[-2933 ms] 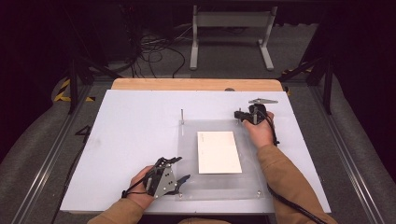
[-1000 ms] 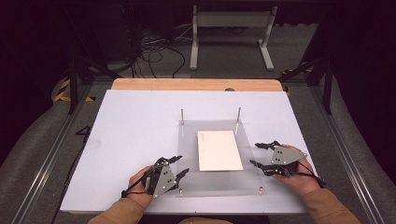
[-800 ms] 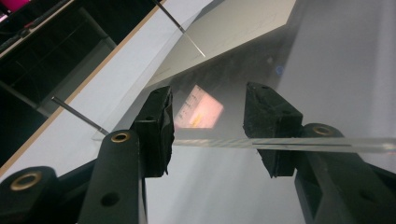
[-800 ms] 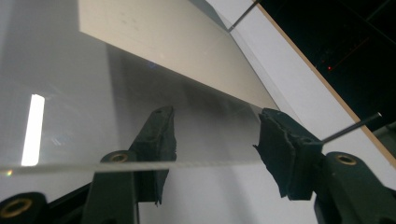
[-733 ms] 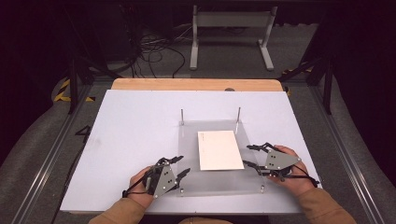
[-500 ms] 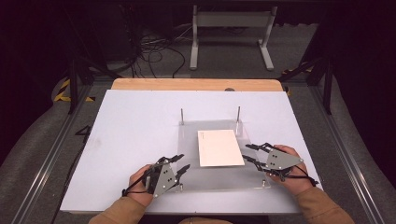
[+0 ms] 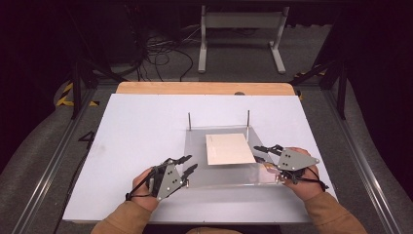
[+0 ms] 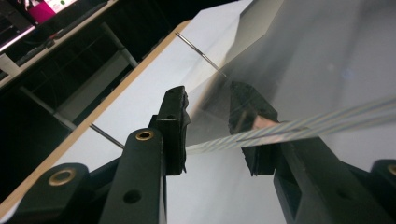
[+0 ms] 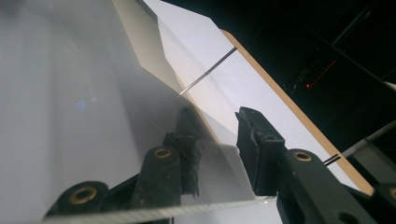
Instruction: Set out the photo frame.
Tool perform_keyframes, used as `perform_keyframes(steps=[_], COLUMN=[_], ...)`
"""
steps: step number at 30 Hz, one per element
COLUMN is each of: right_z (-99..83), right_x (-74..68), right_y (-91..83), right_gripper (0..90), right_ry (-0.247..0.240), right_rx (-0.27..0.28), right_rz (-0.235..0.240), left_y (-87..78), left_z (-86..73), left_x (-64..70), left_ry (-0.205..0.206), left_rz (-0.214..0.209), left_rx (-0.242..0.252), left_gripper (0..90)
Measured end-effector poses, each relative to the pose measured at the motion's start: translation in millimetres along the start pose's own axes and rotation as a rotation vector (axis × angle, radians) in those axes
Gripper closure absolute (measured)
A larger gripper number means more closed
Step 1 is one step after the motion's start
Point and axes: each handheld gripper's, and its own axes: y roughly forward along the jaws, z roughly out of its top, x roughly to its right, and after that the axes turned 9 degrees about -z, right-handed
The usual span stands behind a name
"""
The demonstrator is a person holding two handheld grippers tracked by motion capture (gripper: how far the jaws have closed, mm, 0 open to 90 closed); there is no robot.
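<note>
The clear sheet lies on the white desk, a little below and right of the middle of the high view, with a cream card under or on it and two thin pins standing at its far corners. It looks like rigid acrylic: stiff, fairly light, smooth and likely slippery, with edges that could chip and a face that would scratch. It will not sag, so a hold at two opposite near corners should carry it level; a one-sided hold would let it twist and slide out.

The left gripper sits at the sheet's lower left corner, in the lower middle of the high view, hand low and angled toward the upper right. In the left gripper view its fingers straddle the sheet's edge, one on each side, with a gap showing beside the near finger, so they seem spread and not yet clamped.

The right gripper is at the sheet's right edge, pointing to the left of the frame. In the right gripper view one finger shows through the sheet and the other finger stands apart from it, so these too look released around the edge.
</note>
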Motion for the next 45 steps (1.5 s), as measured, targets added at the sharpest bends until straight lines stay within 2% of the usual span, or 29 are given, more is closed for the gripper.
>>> perform_keyframes(steps=[5, 7, 9, 13, 16, 19, 26, 29, 33, 37, 45], right_z=[11.9, 13.7, 22.7, 30.7, 42.2, 47.9, 65.8, 79.7, 89.5, 102.2, 116.4], right_x=[4.2, 4.6, 7.1, 10.7, 16.7, 20.8, 27.9, 35.1, 39.9, 47.6, 59.8], right_y=[-2.1, -2.5, -5.9, -9.2, -14.1, -16.5, -21.3, -23.1, -23.7, -24.4, -20.1], right_gripper=[66.9, 66.9, 67.0, 67.0, 67.0, 67.2, 67.4, 67.3, 67.3, 67.2, 67.3], right_ry=[0.048, 0.051, 0.078, 0.087, 0.117, 0.137, 0.181, 0.214, 0.227, 0.249, 0.299], right_rx=[-0.018, -0.023, -0.033, -0.029, -0.030, -0.037, -0.060, -0.085, -0.101, -0.137, -0.210], right_rz=[0.015, 0.019, 0.034, 0.044, 0.063, 0.082, 0.106, 0.129, 0.144, 0.177, 0.224], left_y=[-8.8, -10.9, -17.8, -25.6, -34.9, -39.5, -47.9, -53.9, -58.8, -63.5, -64.9], left_z=[8.9, 10.6, 15.9, 23.5, 34.4, 40.1, 52.7, 60.3, 65.3, 69.7, 74.4], left_x=[-4.6, -5.2, -7.3, -10.1, -14.5, -19.6, -29.5, -36.2, -40.7, -47.1, -58.8], left_ry=[0.028, 0.028, 0.038, 0.054, 0.075, 0.070, 0.078, 0.071, 0.058, 0.027, -0.032], left_rz=[0.017, 0.014, 0.015, 0.012, 0.011, -0.009, -0.006, -0.003, -0.010, -0.036, -0.077], left_rx=[0.017, 0.023, 0.045, 0.071, 0.100, 0.117, 0.138, 0.150, 0.155, 0.167, 0.141], left_gripper=[64.8, 64.7, 64.8, 64.9, 65.0, 65.2, 65.2, 65.1, 65.3, 65.8, 66.6])
